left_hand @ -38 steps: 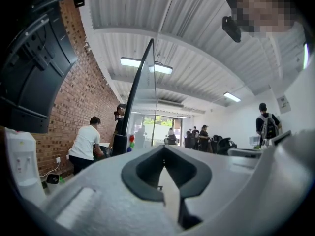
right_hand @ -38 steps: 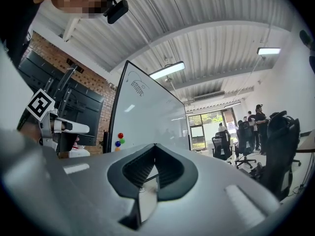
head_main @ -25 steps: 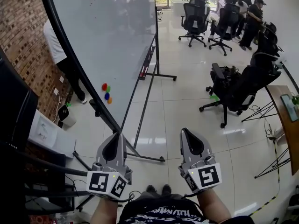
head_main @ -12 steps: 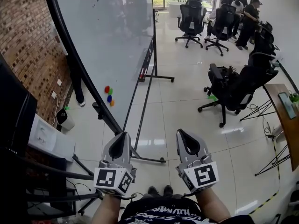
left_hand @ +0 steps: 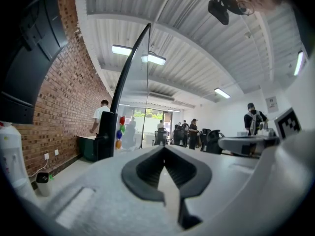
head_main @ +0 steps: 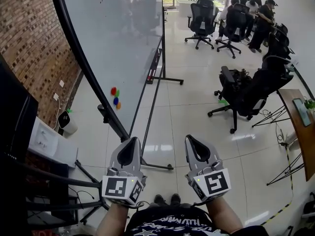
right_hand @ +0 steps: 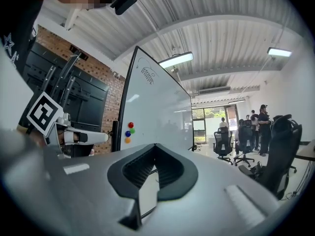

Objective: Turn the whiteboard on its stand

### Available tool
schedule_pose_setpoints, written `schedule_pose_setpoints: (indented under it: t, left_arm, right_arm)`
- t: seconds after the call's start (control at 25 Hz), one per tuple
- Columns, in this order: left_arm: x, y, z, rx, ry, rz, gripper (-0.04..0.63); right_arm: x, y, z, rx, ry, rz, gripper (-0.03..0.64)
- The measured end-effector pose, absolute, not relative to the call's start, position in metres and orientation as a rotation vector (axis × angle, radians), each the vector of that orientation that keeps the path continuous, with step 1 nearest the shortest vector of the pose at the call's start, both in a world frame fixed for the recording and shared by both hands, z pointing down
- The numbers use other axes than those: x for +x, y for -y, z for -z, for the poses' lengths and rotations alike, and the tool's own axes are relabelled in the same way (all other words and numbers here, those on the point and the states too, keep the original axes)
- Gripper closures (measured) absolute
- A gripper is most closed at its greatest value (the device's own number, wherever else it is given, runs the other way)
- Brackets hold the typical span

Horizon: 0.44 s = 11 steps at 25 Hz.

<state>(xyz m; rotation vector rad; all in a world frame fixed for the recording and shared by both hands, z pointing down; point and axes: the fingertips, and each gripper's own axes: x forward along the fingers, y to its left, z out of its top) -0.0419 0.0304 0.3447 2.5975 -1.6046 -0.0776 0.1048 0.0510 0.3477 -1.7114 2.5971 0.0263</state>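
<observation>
The whiteboard (head_main: 118, 33) is large and black-framed, and hangs tilted on its wheeled stand (head_main: 156, 85) ahead and to the left. Coloured magnets (head_main: 114, 97) sit near its lower edge. My left gripper (head_main: 132, 142) is shut and empty, just short of the board's near lower corner. My right gripper (head_main: 193, 142) is beside it, also shut and empty, over the floor. In the left gripper view the whiteboard (left_hand: 129, 73) shows edge-on past the left gripper (left_hand: 164, 149). From the right gripper (right_hand: 155, 147), the whiteboard (right_hand: 157, 107) shows its face with the magnets (right_hand: 128, 132).
A brick wall (head_main: 29, 43) and a black screen on a stand (head_main: 17, 117) are on the left, with a white bin (head_main: 66, 123) by the wall. Office chairs (head_main: 241, 92) and several people (head_main: 258, 18) fill the right and back. A wooden desk (head_main: 301, 127) is at the right edge.
The person in a white shirt behind the board has passed out of the head view. Both grippers have stayed in about the same place.
</observation>
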Motion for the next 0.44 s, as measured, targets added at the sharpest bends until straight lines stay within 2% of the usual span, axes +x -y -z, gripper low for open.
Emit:
schedule_pose_setpoints:
  t: [0.44]
  left_arm:
    - [-0.0403, -0.0347, -0.3493, 2.601, 1.600, 0.068, 0.592]
  right_arm:
    - [0.1029, -0.0516, -0.3485, -1.702, -2.623, -0.026, 0.611]
